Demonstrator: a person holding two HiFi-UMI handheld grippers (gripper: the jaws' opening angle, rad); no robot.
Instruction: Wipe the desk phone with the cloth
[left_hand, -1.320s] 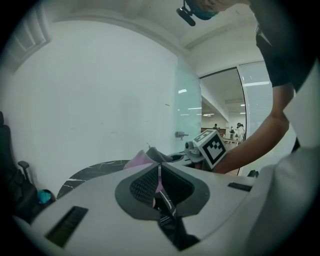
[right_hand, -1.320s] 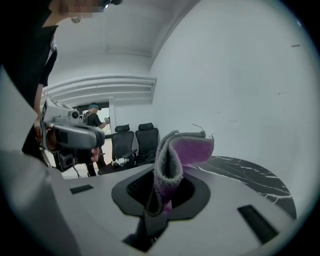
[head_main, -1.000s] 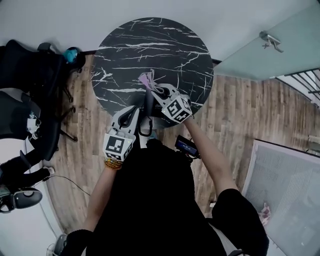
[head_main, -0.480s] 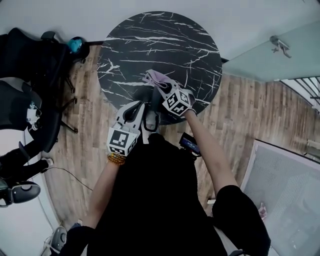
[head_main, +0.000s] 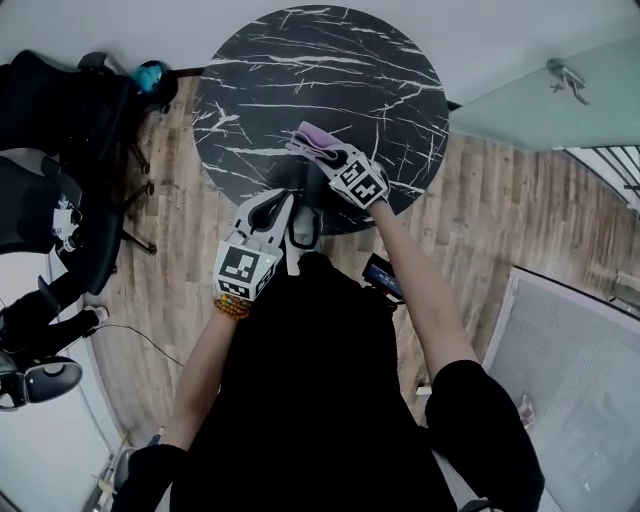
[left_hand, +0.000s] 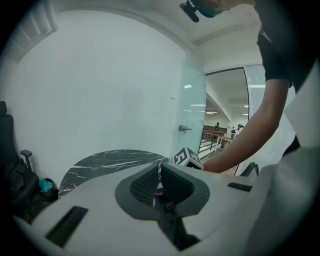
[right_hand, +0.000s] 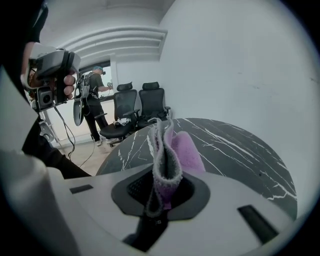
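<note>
Head view: cloth (head_main: 308, 137) over the table's (head_main: 300, 60) near edge; phone (head_main: 287, 180) perhaps the dark shape below it. Left gripper view: left gripper (left_hand: 159, 176) closed and empty, so an unsteadied phone may slide. Right gripper view: right gripper (right_hand: 161, 186) pinches a loose fold, which could slip.

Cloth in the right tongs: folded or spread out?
Folded: the cloth stands bunched upright in doubled layers, pinched between the jaws of the right tongs.
</note>
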